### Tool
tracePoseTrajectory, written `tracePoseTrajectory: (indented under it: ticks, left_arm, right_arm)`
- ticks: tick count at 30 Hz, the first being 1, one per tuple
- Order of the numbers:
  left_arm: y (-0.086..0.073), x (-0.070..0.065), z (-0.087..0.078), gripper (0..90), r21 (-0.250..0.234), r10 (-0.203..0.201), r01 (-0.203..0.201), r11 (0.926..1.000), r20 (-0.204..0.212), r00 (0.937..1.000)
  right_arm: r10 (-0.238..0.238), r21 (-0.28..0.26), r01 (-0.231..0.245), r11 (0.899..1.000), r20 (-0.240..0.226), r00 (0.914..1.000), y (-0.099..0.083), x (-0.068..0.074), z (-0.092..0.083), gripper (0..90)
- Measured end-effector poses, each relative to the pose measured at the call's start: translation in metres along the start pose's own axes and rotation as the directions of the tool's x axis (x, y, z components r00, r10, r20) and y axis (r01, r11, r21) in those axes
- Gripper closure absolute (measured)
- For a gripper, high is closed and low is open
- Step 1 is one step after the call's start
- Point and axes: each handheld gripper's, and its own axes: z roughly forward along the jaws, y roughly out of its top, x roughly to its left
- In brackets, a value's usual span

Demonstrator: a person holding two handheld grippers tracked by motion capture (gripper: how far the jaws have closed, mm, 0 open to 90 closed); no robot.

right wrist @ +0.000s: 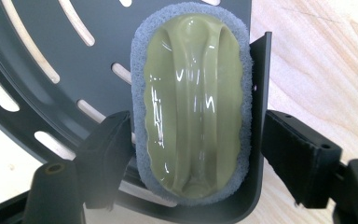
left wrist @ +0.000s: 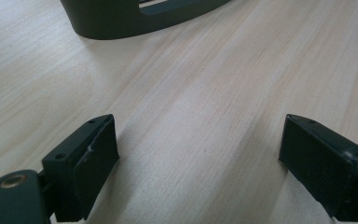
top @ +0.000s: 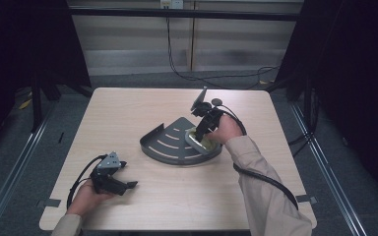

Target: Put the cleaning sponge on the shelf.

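Dark slotted quarter-round tray (top: 170, 142) at worktop (top: 128, 113) centre, green scrub pad with grey fleece rim (right wrist: 193, 105) lying at its 3 o'clock corner. Right tool (top: 202, 132) lowered over the pad, jaws apart and straddling it, untouched. Left tool (top: 123, 183) at 7 o'clock, resting low, jaws spread wide over bare wood.

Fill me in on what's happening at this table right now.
A person holds a gripper in each hand at a wooden table. The right gripper is over a dark slotted corner tray, its fingers spread either side of a green-topped scrubbing pad lying in the tray against its side wall. One finger is inside the tray, the other outside the wall, so nothing is gripped yet. The left gripper rests open on bare tabletop nearer the person, holding nothing.
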Motion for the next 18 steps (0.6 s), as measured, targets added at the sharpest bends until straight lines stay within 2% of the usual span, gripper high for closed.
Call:
tracePoseTrajectory:
  ticks: [6, 13, 18]
  left_arm:
    - [0.0, 0.001, 0.0, 10.8, -0.003, -0.003, 0.003, 1.0, 0.001, 1.0]
    - [0.0, 0.0, 0.0, 10.7, -0.003, 0.0, 0.0, 1.0, 0.0, 1.0]
    - [0.0, 0.0, 0.0, 10.7, -0.004, -0.001, 0.001, 1.0, 0.004, 1.0]
  right_arm:
    - [-0.004, -0.007, 0.004, 1.0, 0.016, 0.9999, -0.004, 0.0, -0.007, 18.5]
    - [-0.021, -0.009, 0.021, 1.0, 0.008, 0.9997, -0.012, 0.002, -0.014, 17.8]
    - [-0.032, -0.03, 0.032, 0.999, 0.008, 0.9995, -0.02, 0.001, -0.021, 16.3]
